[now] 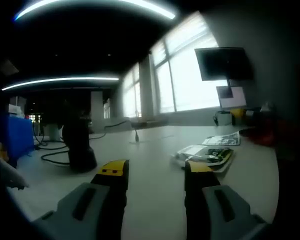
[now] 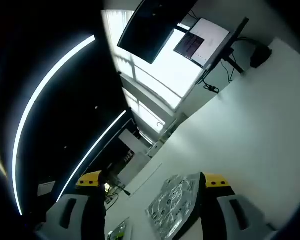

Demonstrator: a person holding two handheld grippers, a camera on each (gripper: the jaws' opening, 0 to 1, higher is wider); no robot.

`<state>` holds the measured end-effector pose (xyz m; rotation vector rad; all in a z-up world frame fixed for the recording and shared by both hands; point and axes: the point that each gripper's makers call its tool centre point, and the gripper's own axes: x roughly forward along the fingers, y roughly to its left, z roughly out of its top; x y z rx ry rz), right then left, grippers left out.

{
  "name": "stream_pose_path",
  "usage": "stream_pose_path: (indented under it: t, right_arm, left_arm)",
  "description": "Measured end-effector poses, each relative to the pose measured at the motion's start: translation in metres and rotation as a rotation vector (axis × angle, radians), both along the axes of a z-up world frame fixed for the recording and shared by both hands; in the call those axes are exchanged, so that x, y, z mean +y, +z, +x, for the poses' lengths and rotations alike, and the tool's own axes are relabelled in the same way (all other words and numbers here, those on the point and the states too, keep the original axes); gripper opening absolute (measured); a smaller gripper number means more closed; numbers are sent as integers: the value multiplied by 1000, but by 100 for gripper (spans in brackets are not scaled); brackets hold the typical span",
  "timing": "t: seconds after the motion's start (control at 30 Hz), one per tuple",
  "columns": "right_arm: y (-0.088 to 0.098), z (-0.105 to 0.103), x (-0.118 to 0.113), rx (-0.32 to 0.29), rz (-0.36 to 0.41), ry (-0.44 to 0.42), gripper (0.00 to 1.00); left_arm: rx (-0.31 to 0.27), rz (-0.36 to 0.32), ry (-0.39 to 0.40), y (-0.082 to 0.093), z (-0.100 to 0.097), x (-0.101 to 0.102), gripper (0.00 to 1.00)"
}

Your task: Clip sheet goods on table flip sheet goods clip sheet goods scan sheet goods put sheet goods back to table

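Observation:
On the white table (image 1: 155, 145) lies a flat printed sheet packet (image 1: 204, 155), just beyond my left gripper's right jaw. A second printed sheet (image 1: 222, 139) lies farther back. My left gripper (image 1: 155, 170) is open over the table, with nothing between its yellow-tipped jaws. The right gripper view is strongly rolled. There, a silvery printed sheet packet (image 2: 172, 205) lies on the table (image 2: 250, 130), between the jaws and close against the right one. My right gripper (image 2: 152, 180) stands wide open around it; I cannot tell whether the jaw touches it.
A black upright device (image 1: 80, 145) with trailing cables (image 1: 55, 156) stands on the table's left. A blue box (image 1: 12, 135) is at the far left. A monitor on a stand (image 1: 222, 62) and clutter (image 1: 250, 117) are at the back right. A green-printed item (image 2: 119, 231) lies near my right gripper's left jaw.

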<state>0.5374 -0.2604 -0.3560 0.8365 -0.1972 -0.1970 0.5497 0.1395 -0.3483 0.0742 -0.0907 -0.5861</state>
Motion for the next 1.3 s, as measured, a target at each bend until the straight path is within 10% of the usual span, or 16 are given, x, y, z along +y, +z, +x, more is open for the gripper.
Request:
stream_pose_path:
  t: [0.47, 0.73, 1.0, 1.3]
  right_arm:
    - [29, -5, 3, -80, -163, 11, 89]
    - [62, 11, 36, -108, -546, 197, 85]
    - [57, 29, 51, 15, -872, 404, 85]
    - [36, 39, 61, 104, -1010, 581, 80]
  left_arm:
    - [-1, 6, 3, -1, 0, 0, 37]
    - [-1, 7, 7, -1, 1, 1, 37]
    - [-4, 5, 0, 0, 1, 0, 37]
    - [-2, 6, 6, -1, 1, 1, 37]
